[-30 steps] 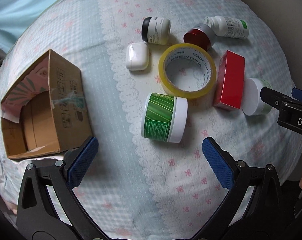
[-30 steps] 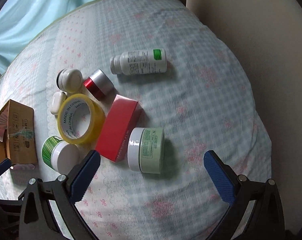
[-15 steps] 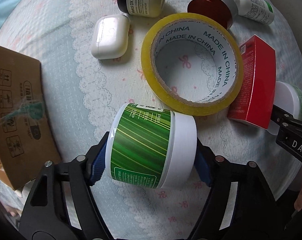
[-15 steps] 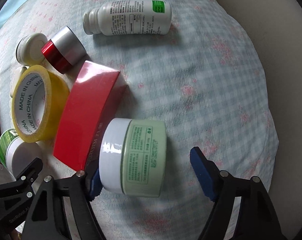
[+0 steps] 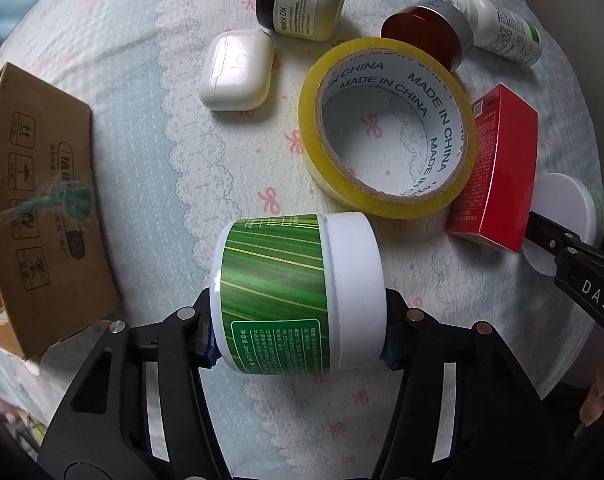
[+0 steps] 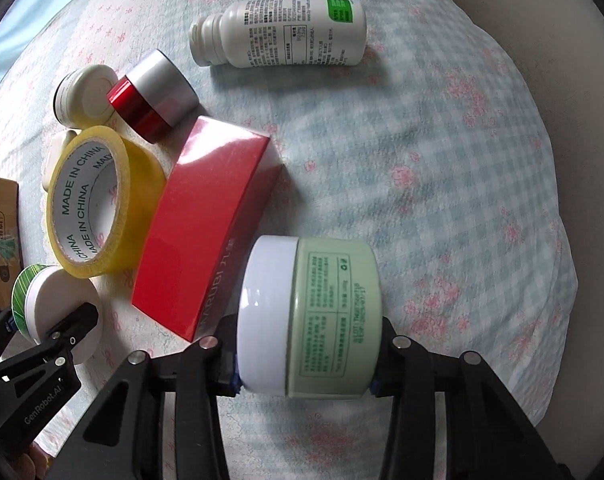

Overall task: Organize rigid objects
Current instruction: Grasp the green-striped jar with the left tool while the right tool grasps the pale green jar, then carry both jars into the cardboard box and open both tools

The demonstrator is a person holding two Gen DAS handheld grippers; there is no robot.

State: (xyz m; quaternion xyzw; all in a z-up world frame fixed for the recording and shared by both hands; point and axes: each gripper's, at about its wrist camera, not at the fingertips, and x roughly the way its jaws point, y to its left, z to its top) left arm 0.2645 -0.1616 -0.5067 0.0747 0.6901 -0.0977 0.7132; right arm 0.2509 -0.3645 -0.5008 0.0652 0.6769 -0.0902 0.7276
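- Since a second ago both tools have dropped from hovering spread wide to closing on jars.
- Left tool [image 5: 297, 344] grips the green jar [image 5: 297, 292] by base and lid; right tool [image 6: 306, 380] likewise grips the pale jar [image 6: 310, 320].
- Both jars lie sideways on the bed [image 6: 442, 160] beside the red box [image 6: 205, 232]: stiff, light, smooth plastic with white lids, likely slippery.

Light: soft, even daylight, faint shadows.
Glare: sheen on red box [image 6: 205, 216].
Edges: fisheye bending, dark corners.
Focus: slight blur at 3 o'clock.
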